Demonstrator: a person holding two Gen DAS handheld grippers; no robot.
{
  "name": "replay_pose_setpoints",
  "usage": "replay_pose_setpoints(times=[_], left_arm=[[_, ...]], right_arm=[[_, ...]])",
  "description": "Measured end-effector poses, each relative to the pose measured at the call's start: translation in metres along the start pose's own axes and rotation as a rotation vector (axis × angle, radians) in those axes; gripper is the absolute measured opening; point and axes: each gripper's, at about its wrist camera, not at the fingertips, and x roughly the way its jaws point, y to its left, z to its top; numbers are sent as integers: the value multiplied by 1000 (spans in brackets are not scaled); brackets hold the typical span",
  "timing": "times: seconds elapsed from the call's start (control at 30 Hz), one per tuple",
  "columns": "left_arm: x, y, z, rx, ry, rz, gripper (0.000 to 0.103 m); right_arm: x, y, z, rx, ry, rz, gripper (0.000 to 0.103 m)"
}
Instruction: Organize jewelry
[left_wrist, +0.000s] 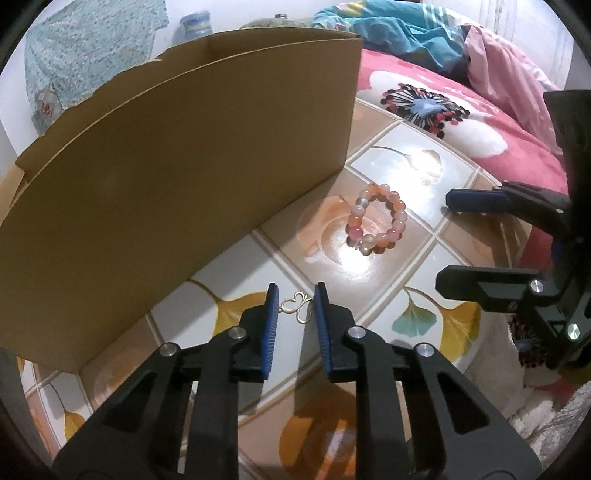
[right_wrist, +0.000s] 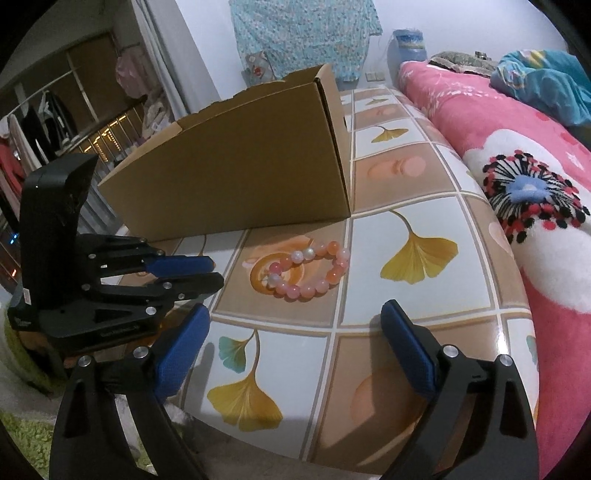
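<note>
Closing in on the first small piece appears to be the step in hand. The left gripper (left_wrist: 295, 306) points down at the table (left_wrist: 373, 266) with its blue pads drawn narrow, and a gold butterfly charm (left_wrist: 298, 312) sits between them. One wing seems to meet the right-hand pad; the other pad shows a sliver of gap, so I cannot call it a firm hold (the charm is thin wire, easy to misjudge). From the right wrist view the left gripper (right_wrist: 218, 273) is seen side-on, fingers near together, and the charm itself is not visible there.

The right gripper (right_wrist: 295, 321) stands wide and empty, low over the table's near edge, aimed toward the bracelet (right_wrist: 306, 273).

That bracelet (left_wrist: 376, 221), pink and orange beads, lies flat on the table beyond both grippers, apart from them and just short of the box (left_wrist: 177, 177).

My judgement: the next move calls for finishing the pinch on the charm, lifting it clear and carrying it over the box wall; a flat wire piece on glossy vinyl may slide rather than lift.

Hidden matters: the box interior cannot be seen from either camera, so what it holds is unknown. Behind lie a pink blanket (right_wrist: 517, 155) and hanging clothes.
</note>
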Motion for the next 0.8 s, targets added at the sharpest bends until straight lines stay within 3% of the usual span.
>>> replay_pose_setpoints(times=[0.37, 0.43, 0.7, 0.8], left_arm=[[-6, -1, -1, 23, -22, -12, 18], [-8, 2, -3, 21, -26, -20, 3], [-16, 16, -13, -30, -28, -48, 3], [-21, 19, -17, -47, -35, -73, 13]], right_arm=[[-3, -2, 0, -2, -10, 4, 92], [-3, -2, 0, 3, -11, 4, 92], [-4, 6, 5, -14, -16, 1, 91], [-4, 10, 7, -20, -14, 6, 91]])
